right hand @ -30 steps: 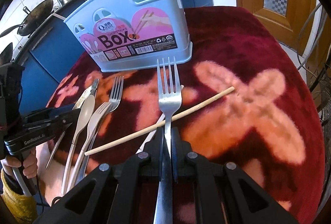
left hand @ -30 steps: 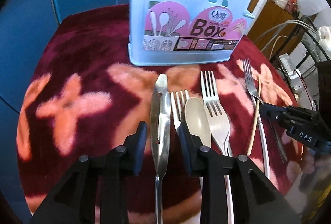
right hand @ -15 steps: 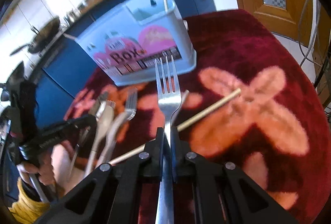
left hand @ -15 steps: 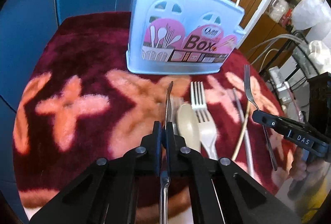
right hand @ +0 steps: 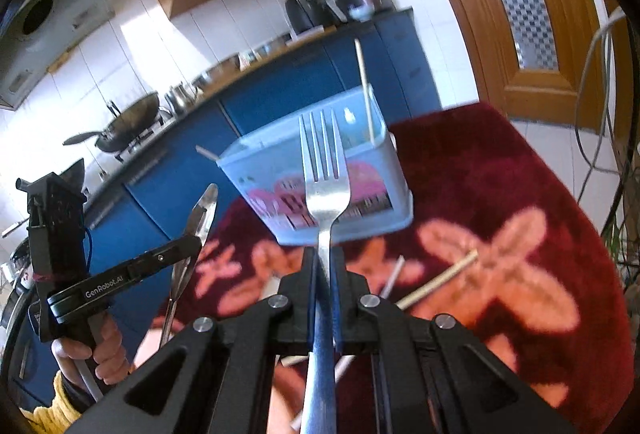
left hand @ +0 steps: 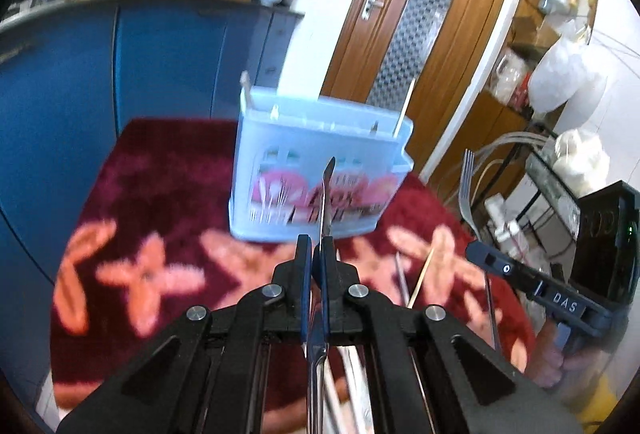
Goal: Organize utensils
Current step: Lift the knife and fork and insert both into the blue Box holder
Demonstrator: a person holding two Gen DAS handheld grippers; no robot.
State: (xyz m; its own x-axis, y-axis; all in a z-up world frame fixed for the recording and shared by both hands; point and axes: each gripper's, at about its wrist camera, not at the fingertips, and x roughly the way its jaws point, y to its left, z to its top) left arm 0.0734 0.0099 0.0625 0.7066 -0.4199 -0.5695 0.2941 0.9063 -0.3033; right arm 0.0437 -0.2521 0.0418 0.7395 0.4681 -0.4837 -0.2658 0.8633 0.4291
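Both utensils are held above the red flowered cloth point(left hand: 160, 169) covering the counter. The left hand-held gripper point(left hand: 315, 254) is clamped tight on a knife point(left hand: 325, 193), seen edge-on in its own view; only the right wrist view shows the blade's broad face point(right hand: 202, 211) and the hand point(right hand: 100, 348) gripping the tool's handle. The right hand-held gripper point(right hand: 325, 266) is closed on a fork point(right hand: 324, 173), tines up; the left view shows that fork point(left hand: 466, 177) from the side, near the cloth's right edge.

The pale blue box point(left hand: 316, 169) stands at the far edge of the cloth, its pink label blurred. One chopstick point(right hand: 365, 89) stands upright in its right end compartment, and another stick point(left hand: 247, 87) pokes up at its left end; which compartment that one sits in cannot be told. The rest of its inside is hidden.

On the cloth, nearer than the box, lie a loose chopstick point(right hand: 438, 284) and a pale utensil handle point(right hand: 392, 276), the two crossing beneath the right gripper.
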